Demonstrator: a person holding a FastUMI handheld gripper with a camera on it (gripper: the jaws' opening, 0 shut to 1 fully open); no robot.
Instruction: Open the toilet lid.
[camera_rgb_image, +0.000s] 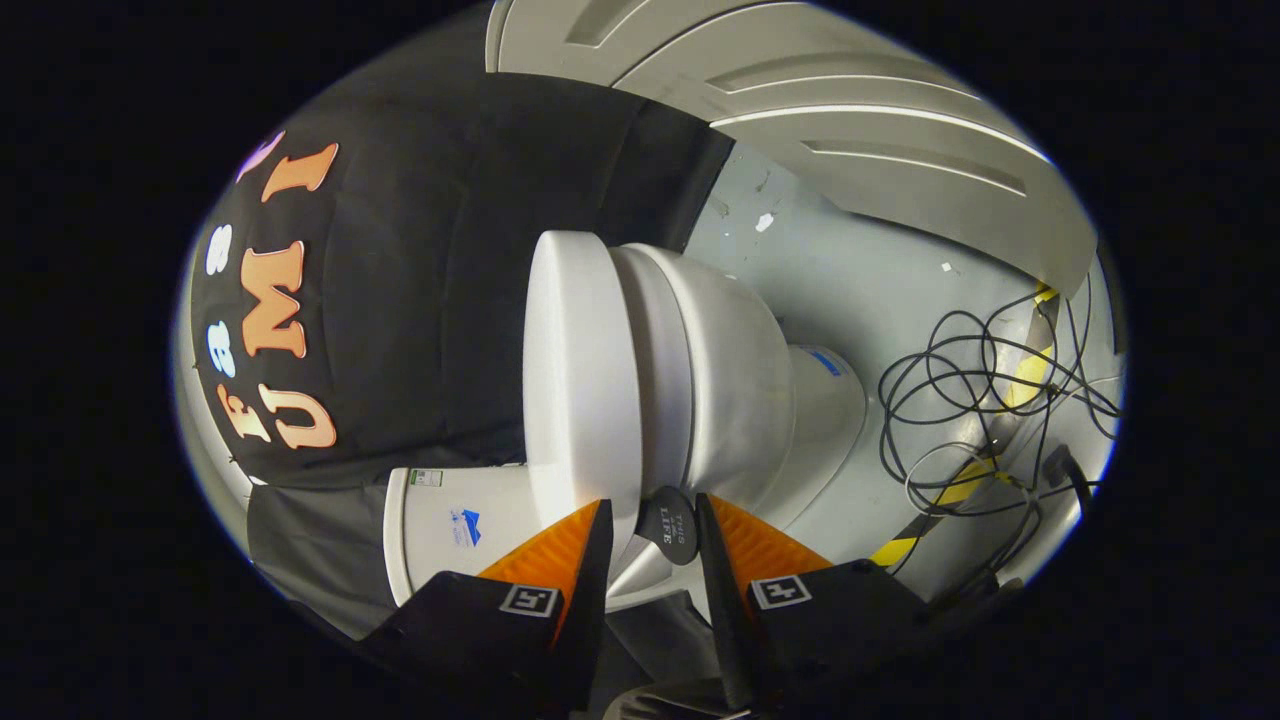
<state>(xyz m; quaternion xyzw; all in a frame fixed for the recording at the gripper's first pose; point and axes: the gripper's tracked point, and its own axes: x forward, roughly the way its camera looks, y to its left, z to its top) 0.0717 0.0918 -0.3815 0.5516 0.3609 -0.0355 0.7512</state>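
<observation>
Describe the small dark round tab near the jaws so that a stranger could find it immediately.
Start at the white toilet, whose closed lid faces the black cloth. The tab hangs at the lid's near edge, between the open gripper's jaws. It is the one dark disc on white parts.

Mock bathroom booth, toilet (640, 380), loose cables (985, 400), bare floor (850, 270)

1. The floor (850, 290) is pale grey, smooth, with a few small white scraps on it.
2. The toilet (720, 390) stands on the floor by its pedestal base.
3. A tangle of black cables (960, 400) lies beside the toilet (loosely looped, crossing a strip of yellow-and-black tape (955, 485) stuck to the floor).
</observation>
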